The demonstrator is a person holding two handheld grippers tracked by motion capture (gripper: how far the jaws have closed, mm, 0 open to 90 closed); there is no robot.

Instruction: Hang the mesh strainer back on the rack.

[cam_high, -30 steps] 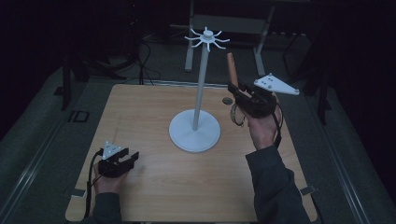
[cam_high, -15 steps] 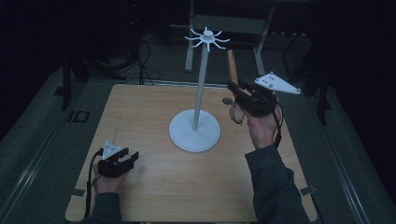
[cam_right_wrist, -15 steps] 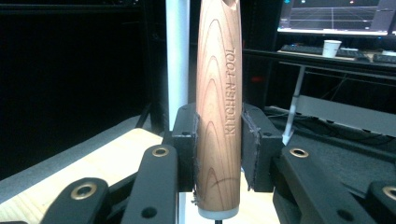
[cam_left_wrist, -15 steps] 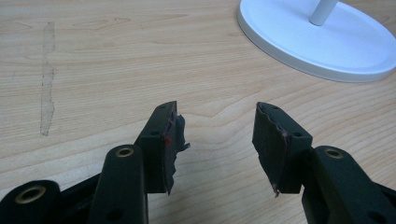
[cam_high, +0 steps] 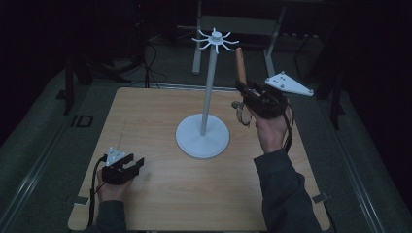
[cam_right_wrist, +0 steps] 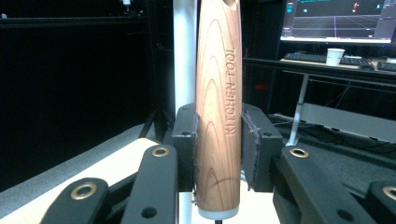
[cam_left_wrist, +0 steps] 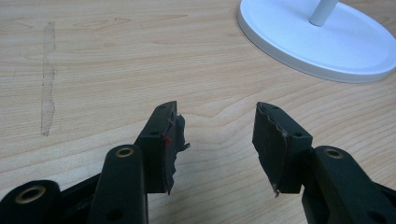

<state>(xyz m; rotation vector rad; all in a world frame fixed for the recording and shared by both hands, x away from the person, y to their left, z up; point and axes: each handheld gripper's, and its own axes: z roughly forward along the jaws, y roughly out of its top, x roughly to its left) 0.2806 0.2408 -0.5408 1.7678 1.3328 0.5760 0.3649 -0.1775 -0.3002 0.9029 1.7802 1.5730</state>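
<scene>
Right tongs [cam_high: 243, 92] pinch our wooden kitchen tool handle [cam_right_wrist: 218, 107] upright | left tongs [cam_left_wrist: 217, 140] spread, empty, low on table [cam_high: 145, 111] | hook stand [cam_high: 214, 39] just beside handle | handle could bump it, slip.

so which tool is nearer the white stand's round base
Right. The right tool, clamping the wooden utensil handle, hangs just right of the white stand's round base; the left tool rests toward the table's near-left corner.

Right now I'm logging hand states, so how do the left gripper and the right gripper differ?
The left gripper is open with nothing between its jaws; the right gripper is shut on the wooden handle. The left gripper sits low at the table; the right gripper is raised beside the white stand. Both have black jaws.
</scene>
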